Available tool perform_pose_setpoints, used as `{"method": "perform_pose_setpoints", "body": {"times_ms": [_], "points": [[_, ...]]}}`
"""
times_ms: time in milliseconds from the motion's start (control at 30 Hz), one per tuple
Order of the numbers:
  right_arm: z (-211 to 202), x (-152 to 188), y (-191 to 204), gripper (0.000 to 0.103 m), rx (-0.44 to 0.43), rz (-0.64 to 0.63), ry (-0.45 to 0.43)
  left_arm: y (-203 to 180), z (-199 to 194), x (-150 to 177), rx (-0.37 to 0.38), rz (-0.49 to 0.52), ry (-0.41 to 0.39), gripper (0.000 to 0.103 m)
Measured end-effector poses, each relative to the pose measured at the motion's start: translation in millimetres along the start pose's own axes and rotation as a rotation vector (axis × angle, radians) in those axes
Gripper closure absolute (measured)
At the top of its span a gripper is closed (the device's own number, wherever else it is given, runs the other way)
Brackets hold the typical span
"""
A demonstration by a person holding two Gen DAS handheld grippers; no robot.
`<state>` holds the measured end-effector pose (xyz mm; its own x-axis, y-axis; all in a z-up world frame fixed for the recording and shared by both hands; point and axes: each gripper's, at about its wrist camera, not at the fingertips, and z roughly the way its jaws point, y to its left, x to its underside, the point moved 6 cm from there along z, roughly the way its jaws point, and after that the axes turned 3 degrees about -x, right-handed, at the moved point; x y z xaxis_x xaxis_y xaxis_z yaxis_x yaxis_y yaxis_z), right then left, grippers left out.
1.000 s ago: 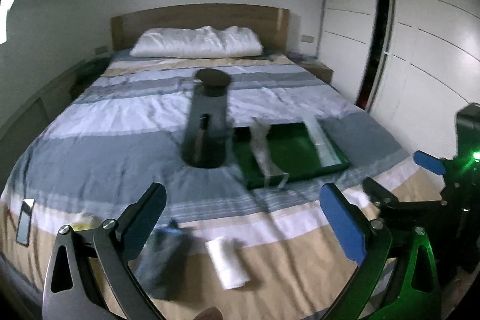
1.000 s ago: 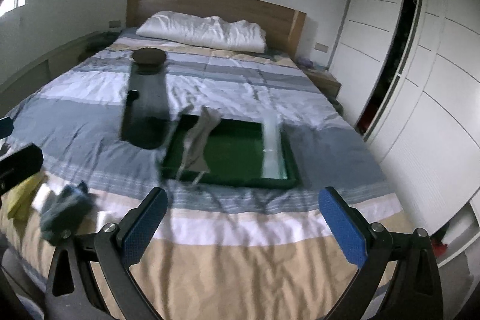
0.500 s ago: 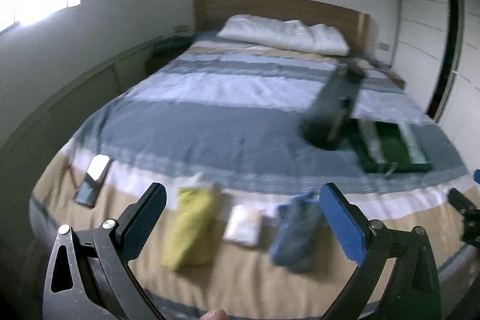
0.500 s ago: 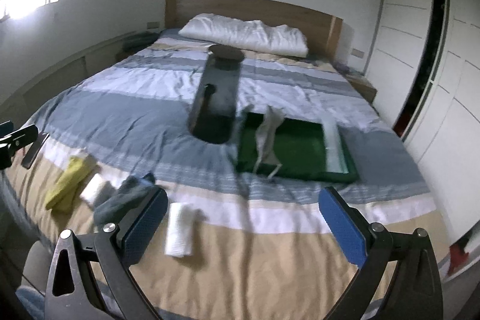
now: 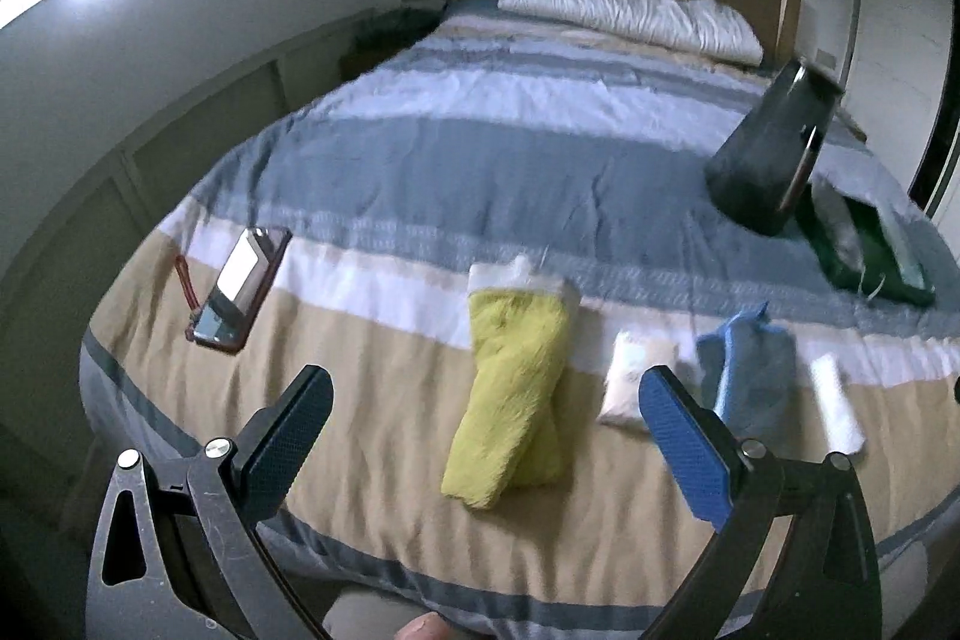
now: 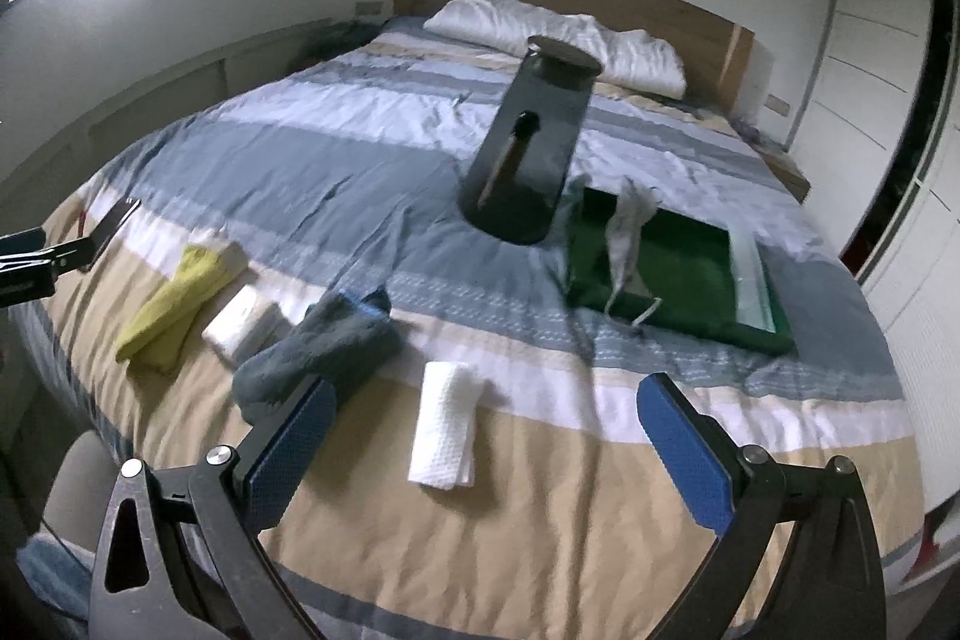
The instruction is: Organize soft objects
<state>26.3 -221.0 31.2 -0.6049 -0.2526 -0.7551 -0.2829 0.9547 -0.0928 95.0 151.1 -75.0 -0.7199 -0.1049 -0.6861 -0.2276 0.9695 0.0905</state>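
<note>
Four soft bundles line the bed's (image 5: 420,160) near edge in the left wrist view: one yellow towel (image 5: 519,388), one white packet (image 5: 636,376), one blue cloth (image 5: 750,376), one white roll (image 5: 837,403); left gripper (image 5: 480,436) jaws wide, empty. Right wrist view shows the same four, one green tray (image 6: 690,292), right gripper (image 6: 480,436) jaws wide, empty.

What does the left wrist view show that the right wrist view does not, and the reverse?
Only the left wrist view shows the phone face-up with its red strap, and the left gripper open. Only the right wrist view shows the whole green tray, the wardrobe doors and the right gripper open. Both show the yellow towel, small white pack, blue cloth, white roll and dark jar on the bed.
</note>
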Motion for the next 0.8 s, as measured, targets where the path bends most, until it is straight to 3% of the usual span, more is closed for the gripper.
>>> {"method": "perform_pose_setpoints", "body": {"times_ms": [300,800], "points": [[44,5,14,0.0,-0.033,-0.013,0.075,-7,56,20,-0.002,0.054,0.122,0.003],[98,11,18,0.0,-0.068,0.008,0.138,-11,100,25,-0.023,0.098,0.199,0.003]]}}
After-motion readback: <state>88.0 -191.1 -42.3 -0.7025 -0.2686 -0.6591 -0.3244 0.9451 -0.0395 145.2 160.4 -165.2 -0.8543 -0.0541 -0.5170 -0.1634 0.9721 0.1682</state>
